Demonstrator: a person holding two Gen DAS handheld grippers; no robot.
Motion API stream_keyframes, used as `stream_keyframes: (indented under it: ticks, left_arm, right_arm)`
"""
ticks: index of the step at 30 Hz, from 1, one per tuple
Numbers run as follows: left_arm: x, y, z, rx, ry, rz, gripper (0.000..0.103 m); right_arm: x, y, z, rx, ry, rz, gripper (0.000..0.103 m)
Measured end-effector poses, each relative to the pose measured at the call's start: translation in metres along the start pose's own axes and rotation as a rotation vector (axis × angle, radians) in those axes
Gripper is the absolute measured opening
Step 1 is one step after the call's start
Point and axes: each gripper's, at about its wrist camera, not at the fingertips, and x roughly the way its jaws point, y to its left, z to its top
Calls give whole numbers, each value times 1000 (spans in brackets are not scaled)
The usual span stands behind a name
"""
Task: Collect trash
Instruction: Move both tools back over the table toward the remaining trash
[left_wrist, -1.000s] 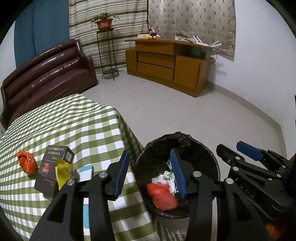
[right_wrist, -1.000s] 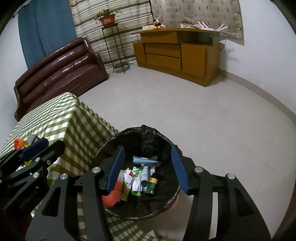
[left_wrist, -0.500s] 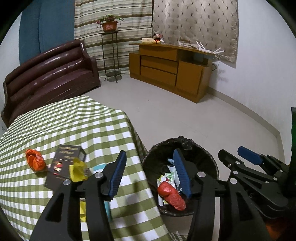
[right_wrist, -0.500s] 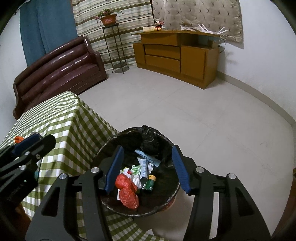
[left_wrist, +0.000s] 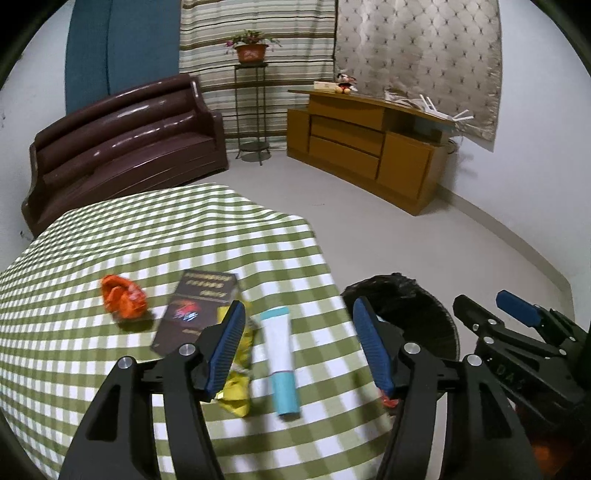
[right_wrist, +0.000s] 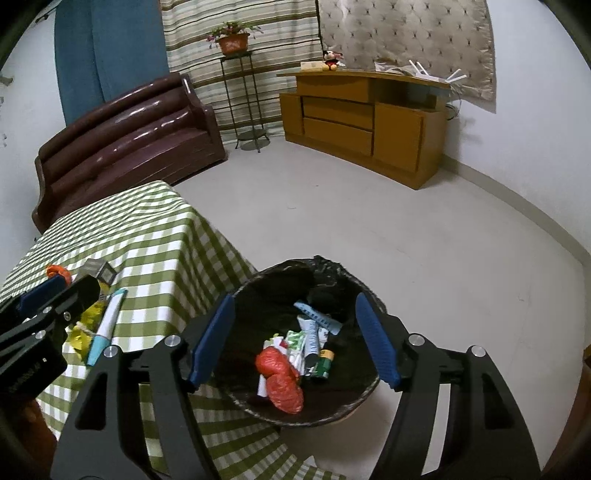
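On the green checked table lie a white and teal tube, a yellow wrapper, a dark box and an orange crumpled wrapper. My left gripper hovers above the tube, jaws opening, nothing between them. The black-lined bin stands on the floor by the table's corner, holding red wrappers, tubes and packets. My right gripper hangs over the bin, jaws opening and empty. The same tube shows at the left of the right wrist view.
A brown sofa stands behind the table. A wooden cabinet lines the far wall, beside a plant stand. Pale floor stretches beyond the bin. The tablecloth hangs over the table edge beside the bin.
My left gripper has swung from over the bin to over the table and opened wider. A red wrapper has dropped into the bin. My right gripper's jaws have spread.
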Motion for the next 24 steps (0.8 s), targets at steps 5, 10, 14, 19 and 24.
stream_keyframes:
  ticks: [5,10,14,19,24]
  left_arm:
    - [-7,19,-5,-24,0,28,62]
    - [-16,39,-12,-43,-10,66,65]
    - [-23,58,-18,-68,-11,91,65]
    - [-33,80,-27,-85,-14,147,70]
    - [-40,106,-36,-118,-11,184,70]
  right_arm:
    - [-7,20,-2,-35,-6,9,73]
    - [-14,39,-5,-67,-6,19,73]
    - [-17,54,-8,-90,-3,27,73]
    - [-20,73,-13,-118,3,40,73]
    - [-21,91,-16,-144,13,53,73]
